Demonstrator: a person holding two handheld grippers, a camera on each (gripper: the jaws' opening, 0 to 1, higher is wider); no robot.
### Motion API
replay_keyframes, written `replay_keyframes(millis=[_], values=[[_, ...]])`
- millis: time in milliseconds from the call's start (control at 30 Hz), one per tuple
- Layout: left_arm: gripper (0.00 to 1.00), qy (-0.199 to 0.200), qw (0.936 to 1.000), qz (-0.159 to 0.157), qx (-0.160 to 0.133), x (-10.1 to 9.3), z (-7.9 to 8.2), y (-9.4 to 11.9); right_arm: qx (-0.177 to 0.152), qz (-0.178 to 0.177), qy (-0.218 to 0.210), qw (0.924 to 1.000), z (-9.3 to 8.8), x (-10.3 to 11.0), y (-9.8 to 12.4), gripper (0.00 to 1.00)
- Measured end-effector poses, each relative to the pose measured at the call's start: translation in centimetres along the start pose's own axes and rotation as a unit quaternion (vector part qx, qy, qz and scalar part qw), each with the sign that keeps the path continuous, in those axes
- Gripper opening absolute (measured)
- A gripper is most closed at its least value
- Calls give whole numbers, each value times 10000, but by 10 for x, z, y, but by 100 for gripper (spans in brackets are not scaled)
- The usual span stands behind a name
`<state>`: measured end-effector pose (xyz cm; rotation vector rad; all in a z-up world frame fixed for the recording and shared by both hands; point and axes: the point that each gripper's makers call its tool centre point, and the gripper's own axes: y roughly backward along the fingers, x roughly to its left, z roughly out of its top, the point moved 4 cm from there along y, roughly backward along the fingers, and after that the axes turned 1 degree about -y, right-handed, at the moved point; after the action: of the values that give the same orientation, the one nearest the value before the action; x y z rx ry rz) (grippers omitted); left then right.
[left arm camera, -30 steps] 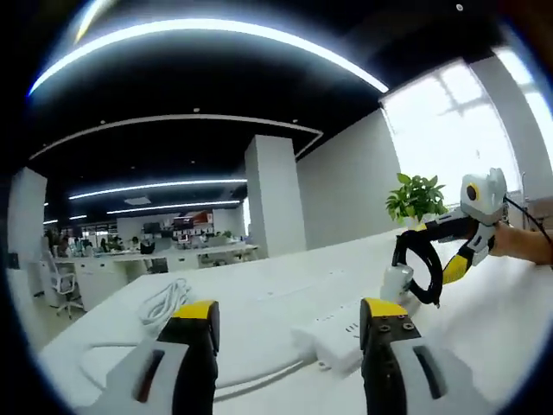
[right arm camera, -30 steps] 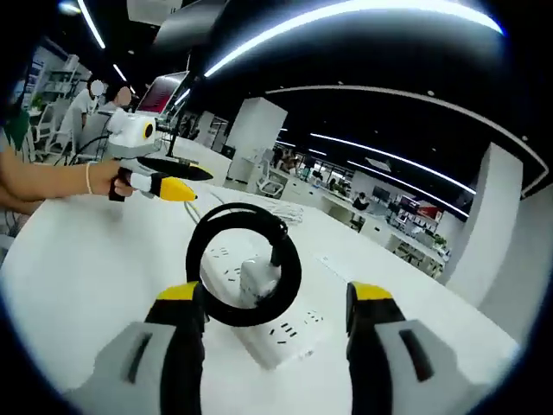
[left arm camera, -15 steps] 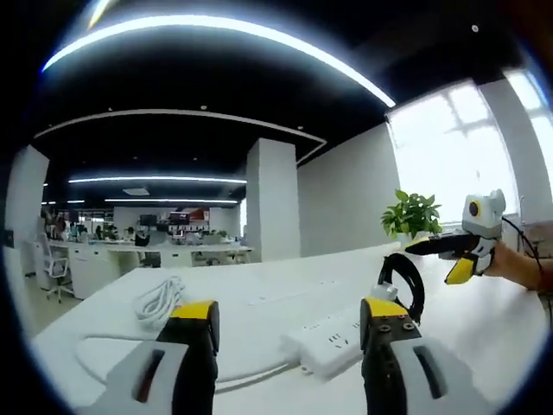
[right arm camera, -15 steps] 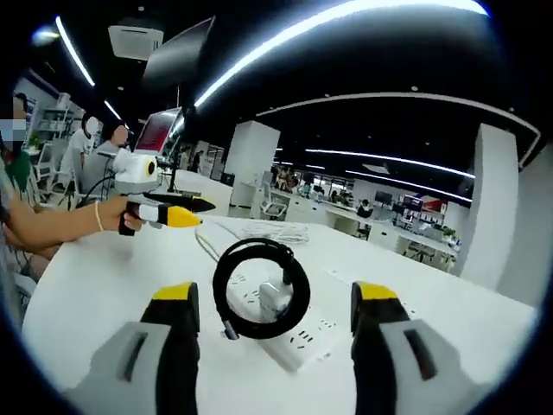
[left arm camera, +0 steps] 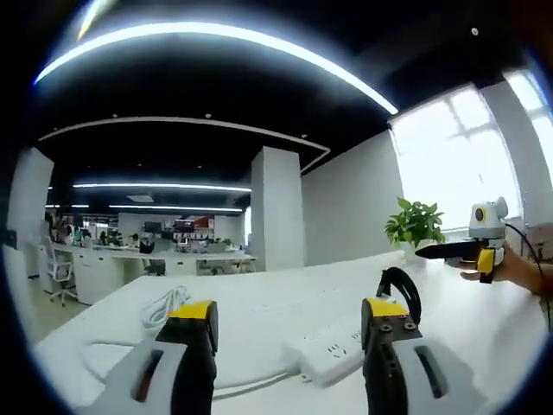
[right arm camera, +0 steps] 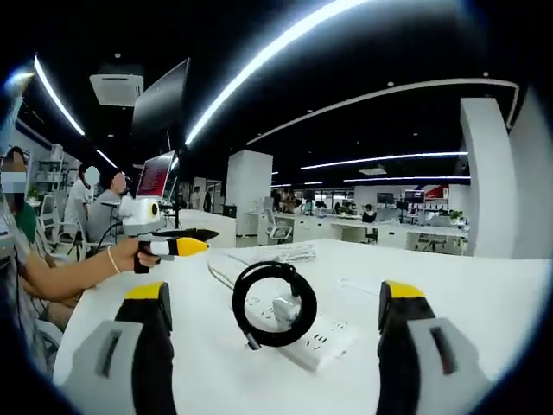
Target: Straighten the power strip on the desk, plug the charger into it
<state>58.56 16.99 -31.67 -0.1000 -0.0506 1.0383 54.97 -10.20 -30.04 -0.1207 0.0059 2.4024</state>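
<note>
Right gripper view: right gripper [right arm camera: 272, 298] released, level over desk [right arm camera: 216, 380] | left gripper [left arm camera: 289, 316] released

White charger [right arm camera: 286, 309], seemingly plugged into power strip [right arm camera: 321, 338].

The power strip [right arm camera: 311, 333] lies on the surface [right arm camera: 484, 303] with the charger [right arm camera: 286, 309] and its looped cable [right arm camera: 259, 307] on top. A coiled cord [left arm camera: 164, 305] lies behind it toward the far edge; a potted plant [left arm camera: 415, 223] stands at the surface's far corner.
</note>
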Motion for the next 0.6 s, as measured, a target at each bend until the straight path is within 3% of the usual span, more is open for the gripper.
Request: replay_keyframes(millis=[67, 133, 167, 233, 300, 433, 567, 600], values=[[73, -258, 9997, 41, -16, -1, -2, -1, -5, -70, -26, 10000, -3, -2, 2, 100], [81, -252, 9997, 38, -72, -5, -1, -3, 43, -90, -32, 9999, -9, -3, 3, 100], [84, -238, 9994, -36, -249, -8, 1, -5, 119, -126, 22, 9998, -14, -5, 3, 100], [93, -225, 9991, -183, -310, -15, -2, -10, 407, -317, 173, 9985, -31, -13, 1, 100], [99, -369, 9987, -336, -47, -21, -13, -16, 622, -377, 233, 9971, -43, -18, -1, 100], [99, -989, 9916, -398, 738, -31, -42, -19, 732, -566, 166, 9956, -65, -31, -8, 100], [98, -1178, 9888, -351, 845, -33, -50, -22, 788, -568, -89, 9952, -81, -39, -20, 96], [94, -1158, 9888, -342, 876, -32, -51, -22, 983, -593, -183, 9932, -88, -41, -22, 94]])
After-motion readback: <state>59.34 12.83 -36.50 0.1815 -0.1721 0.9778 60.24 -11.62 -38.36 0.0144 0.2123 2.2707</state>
